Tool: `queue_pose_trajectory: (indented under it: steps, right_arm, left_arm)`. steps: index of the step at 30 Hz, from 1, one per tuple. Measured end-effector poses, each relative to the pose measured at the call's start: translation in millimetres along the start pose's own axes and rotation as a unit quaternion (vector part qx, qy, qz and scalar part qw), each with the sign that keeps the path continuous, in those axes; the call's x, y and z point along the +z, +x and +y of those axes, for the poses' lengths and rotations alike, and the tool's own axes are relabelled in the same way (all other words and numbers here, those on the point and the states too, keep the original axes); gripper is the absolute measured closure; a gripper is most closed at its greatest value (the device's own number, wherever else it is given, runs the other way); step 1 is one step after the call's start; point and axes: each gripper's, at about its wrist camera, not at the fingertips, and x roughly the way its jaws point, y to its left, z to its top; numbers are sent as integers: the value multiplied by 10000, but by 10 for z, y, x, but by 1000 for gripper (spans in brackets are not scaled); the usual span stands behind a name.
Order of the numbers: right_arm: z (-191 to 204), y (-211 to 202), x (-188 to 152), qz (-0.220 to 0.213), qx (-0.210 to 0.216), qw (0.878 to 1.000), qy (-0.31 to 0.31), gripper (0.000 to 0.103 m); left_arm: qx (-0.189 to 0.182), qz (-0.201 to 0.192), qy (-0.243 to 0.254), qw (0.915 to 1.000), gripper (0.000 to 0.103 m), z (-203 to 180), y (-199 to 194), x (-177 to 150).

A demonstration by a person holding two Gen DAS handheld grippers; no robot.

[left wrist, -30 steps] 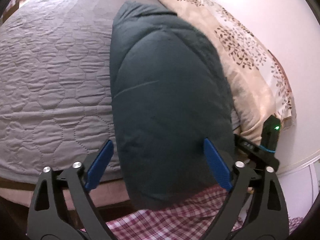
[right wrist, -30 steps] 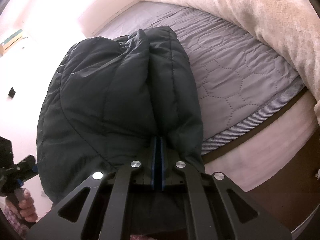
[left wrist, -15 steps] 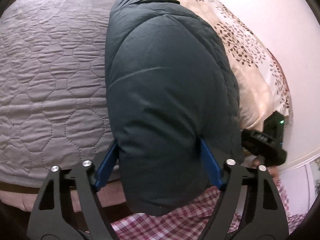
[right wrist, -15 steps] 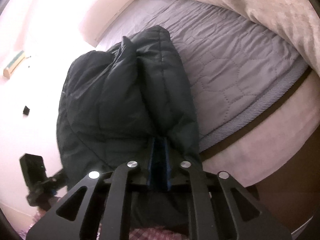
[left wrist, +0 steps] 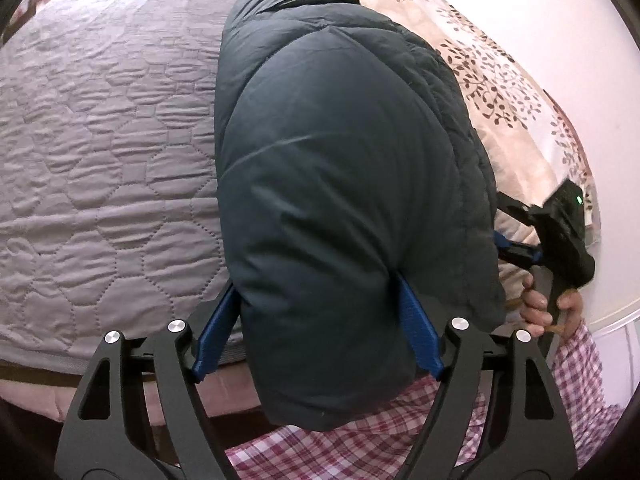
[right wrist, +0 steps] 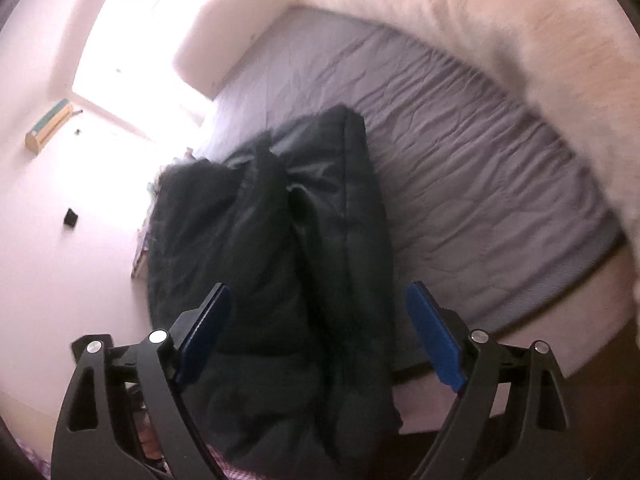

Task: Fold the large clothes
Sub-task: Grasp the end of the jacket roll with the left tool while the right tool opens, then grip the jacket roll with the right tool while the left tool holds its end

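Released a moment ago, the dark puffer jacket (right wrist: pixel 304 264) lies between the right gripper (right wrist: pixel 318 332)'s just-opened jaws at lower centre; the left gripper (left wrist: pixel 316 332) clamps its folded bulk.

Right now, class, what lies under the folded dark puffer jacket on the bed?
The jacket rests on the grey quilted mattress cover, its near end hanging over the bed edge above checked fabric. Whatever lies directly beneath the jacket is covered.

No text, label, brand, number or sign can be read in either view.
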Motion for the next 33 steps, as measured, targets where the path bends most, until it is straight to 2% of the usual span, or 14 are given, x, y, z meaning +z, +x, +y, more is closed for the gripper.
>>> queue_pose_trajectory:
  steps: [5,9,14,18,20,23,26,27,29,33]
  right_arm:
    - [-61,259,44,252,115,9996,58,7]
    - [-187,378,52,429,477,9974,325,6]
    - [-296,333,-4,432,927,9934,523,6]
    - [-324,334,-71,415,1075,9920,520,6]
    - [-324,409,-99,501,1068,9917,505,6]
    - [-253,527,-123,566,782,9950,238,5]
    - [-135,565,-127,735,535,9958,-79,6]
    - [-124,570,-127,768,583,9953,-91,15]
    - [-124,604,-170,909,1005,9908,56,34]
    - [-52,620,-260,786,1063,9912,-53,50]
  left_arm:
    - [136,-38,118,9998,23,-33,5,25]
    - [142,-17,116,9998,21,-7,20,35]
    - [181,37,49,9998,14,-7,76,71]
    - [67,127,-107,9998,13,34,127,81]
    - [-22,200,-216,9996,11,70,160,75]
    - [-291,337,-429,9981,13,123,221,52]
    - [-296,276,-297,9987,18,78,205,22]
    - [-269,248,-255,9990,19,64,193,10]
    - [-208,182,-160,9995,23,38,165,-11]
    - [-85,3,84,9999,30,-13,90,-27]
